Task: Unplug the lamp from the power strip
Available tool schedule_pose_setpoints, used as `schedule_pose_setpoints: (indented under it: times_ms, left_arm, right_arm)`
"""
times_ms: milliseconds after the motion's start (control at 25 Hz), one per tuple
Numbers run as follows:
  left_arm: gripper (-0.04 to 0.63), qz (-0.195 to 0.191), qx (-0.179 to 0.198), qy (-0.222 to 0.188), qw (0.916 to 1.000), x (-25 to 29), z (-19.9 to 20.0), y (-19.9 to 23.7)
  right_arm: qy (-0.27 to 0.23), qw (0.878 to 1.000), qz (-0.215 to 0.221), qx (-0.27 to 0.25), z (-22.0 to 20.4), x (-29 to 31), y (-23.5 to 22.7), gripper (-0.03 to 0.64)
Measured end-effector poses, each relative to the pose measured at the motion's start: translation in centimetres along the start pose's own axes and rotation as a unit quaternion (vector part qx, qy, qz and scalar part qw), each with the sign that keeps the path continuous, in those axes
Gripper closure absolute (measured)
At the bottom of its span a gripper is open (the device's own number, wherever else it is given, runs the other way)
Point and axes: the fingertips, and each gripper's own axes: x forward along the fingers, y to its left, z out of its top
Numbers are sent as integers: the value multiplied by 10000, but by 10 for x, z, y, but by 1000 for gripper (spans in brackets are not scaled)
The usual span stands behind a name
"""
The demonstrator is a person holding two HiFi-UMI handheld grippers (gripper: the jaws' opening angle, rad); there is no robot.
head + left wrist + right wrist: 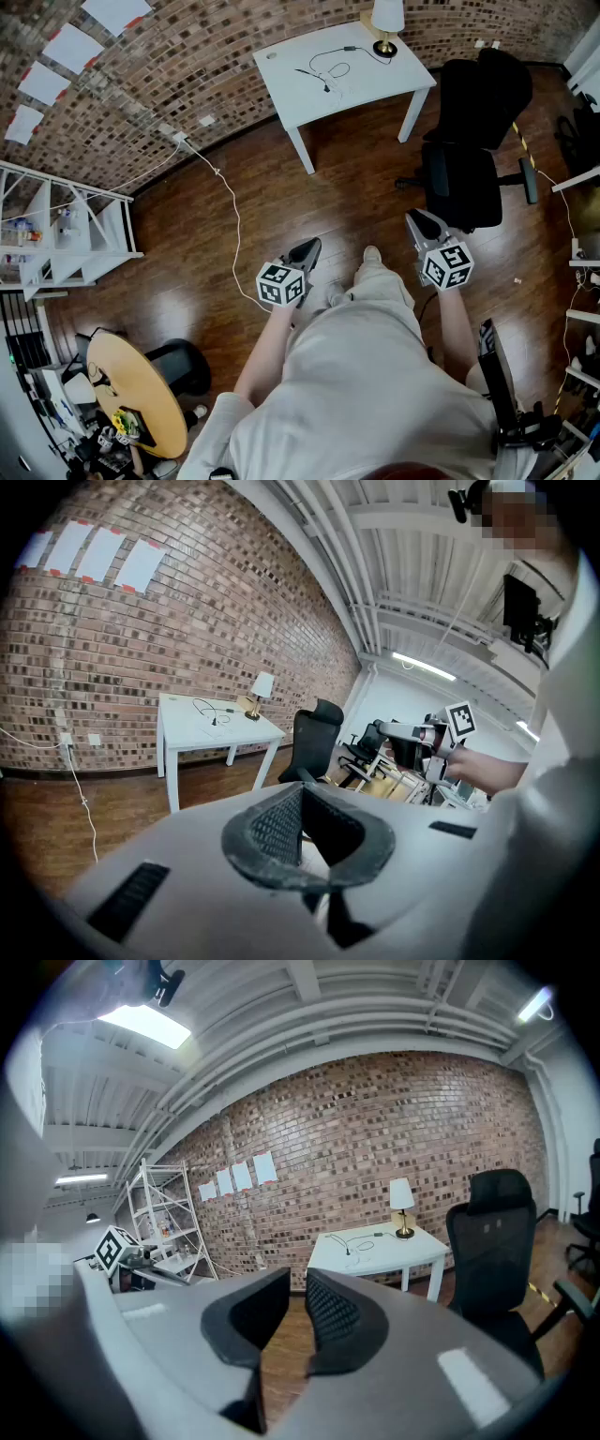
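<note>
At the top of the head view a white desk (384, 80) carries a lamp (386, 21) with a white shade and a brass-coloured base. Behind it, the red-brown brick wall (187, 66) bears white sheets (42, 82) with red corners. The floor (281, 216) is dark glossy brown wood crossed by a white cable (232, 211), a black chair (473, 122) stands at right, and the left hand-held gripper (307, 248) and right hand-held gripper (417, 218) are grey with black pads and black-and-white square-marker cubes.
</note>
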Motion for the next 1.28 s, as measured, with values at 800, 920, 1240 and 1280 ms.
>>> schedule_pose_setpoints:
  times_ms: [800,920,1240,1280]
  left_arm:
    - [594,38,-148,-13,9999,144,81,-46]
    - [594,201,-358,74,9991,143,71,-33]
    - [594,426,-517,-60,9977,150,100,43]
    - [594,415,-565,-28,9975,154,98,53]
  right_arm:
    - [205,9988,388,-203,45,70,-149,571]
    - [306,9986,413,-138,43,75,-156,571]
    - [275,9983,420,-298,79,120,-155,569]
    - [268,9984,406,-296,77,125,-155,569]
